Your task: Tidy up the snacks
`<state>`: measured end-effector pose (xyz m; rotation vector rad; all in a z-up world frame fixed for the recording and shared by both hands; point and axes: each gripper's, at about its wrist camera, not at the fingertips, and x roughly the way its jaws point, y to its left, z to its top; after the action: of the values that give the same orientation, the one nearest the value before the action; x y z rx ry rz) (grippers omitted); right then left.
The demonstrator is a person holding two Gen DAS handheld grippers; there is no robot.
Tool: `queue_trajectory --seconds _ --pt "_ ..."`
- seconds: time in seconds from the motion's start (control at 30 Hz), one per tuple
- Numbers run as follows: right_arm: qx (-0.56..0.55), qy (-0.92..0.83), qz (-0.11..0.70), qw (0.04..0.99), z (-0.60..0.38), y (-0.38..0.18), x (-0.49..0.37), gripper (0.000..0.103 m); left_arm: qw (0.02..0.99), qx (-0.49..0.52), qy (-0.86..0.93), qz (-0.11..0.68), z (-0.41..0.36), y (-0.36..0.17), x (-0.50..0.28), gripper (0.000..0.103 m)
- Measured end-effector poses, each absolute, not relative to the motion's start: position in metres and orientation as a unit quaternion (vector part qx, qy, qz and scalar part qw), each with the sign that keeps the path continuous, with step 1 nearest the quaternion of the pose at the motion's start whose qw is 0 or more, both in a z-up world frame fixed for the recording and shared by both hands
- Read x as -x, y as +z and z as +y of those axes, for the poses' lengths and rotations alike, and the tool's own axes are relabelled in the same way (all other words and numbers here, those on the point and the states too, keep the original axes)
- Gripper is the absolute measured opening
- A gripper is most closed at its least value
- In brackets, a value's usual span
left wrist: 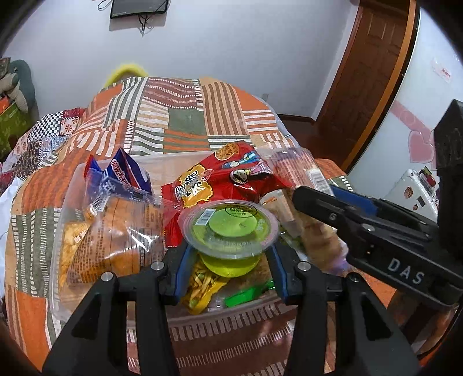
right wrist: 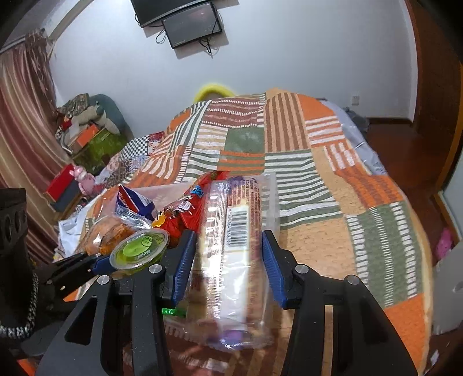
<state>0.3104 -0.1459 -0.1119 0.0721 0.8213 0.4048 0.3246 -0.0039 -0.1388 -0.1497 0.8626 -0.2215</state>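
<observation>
The jelly cup (left wrist: 230, 228) is clamped in the left tool (left wrist: 228, 254), over the bin (left wrist: 69, 185). The long wafer pack (right wrist: 231, 254), pointing to 12 o'clock, is held by the right tool (right wrist: 228, 260), at the cup's 3 o'clock.

Between my left gripper's (left wrist: 228, 254) ribbed blue pads: jelly cup (left wrist: 228, 228), clear glossy plastic. My right gripper (right wrist: 228, 260) is gripping a cracker pack (right wrist: 231, 254), shiny crinkled film. Red snack bag (left wrist: 220, 179): glossy foil. Bedspread (right wrist: 318, 188): matt woven cloth.

White wall (right wrist: 289, 57), wall-mounted screen (right wrist: 192, 27), patchwork bedspread (right wrist: 289, 162), wooden door (left wrist: 367, 75)
</observation>
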Motion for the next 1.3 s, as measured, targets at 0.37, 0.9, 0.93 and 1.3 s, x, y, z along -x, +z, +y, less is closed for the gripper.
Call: queue_trajectory --seconds 0.37,0.9,0.93,1.3 --pt "-0.014 0.209 0.335 0.919 -0.150 -0.062 -0.266 0.055 0.926 0.072 -0.106 0.356 0.004 -0.083 -0.278 0.050" --pt "-0.003 0.228 0.191 0.955 -0.154 0.021 -0.160 0.070 0.981 0.046 -0.059 0.178 0.024 0.028 -0.145 0.068" --pt "-0.003 0.229 0.185 0.956 -0.153 0.023 -0.156 0.074 0.982 0.044 -0.057 0.173 0.023 0.030 -0.140 0.070" --pt "-0.005 0.209 0.158 0.965 -0.148 0.026 -0.143 0.103 0.989 0.024 -0.037 0.141 0.015 0.038 -0.105 0.095"
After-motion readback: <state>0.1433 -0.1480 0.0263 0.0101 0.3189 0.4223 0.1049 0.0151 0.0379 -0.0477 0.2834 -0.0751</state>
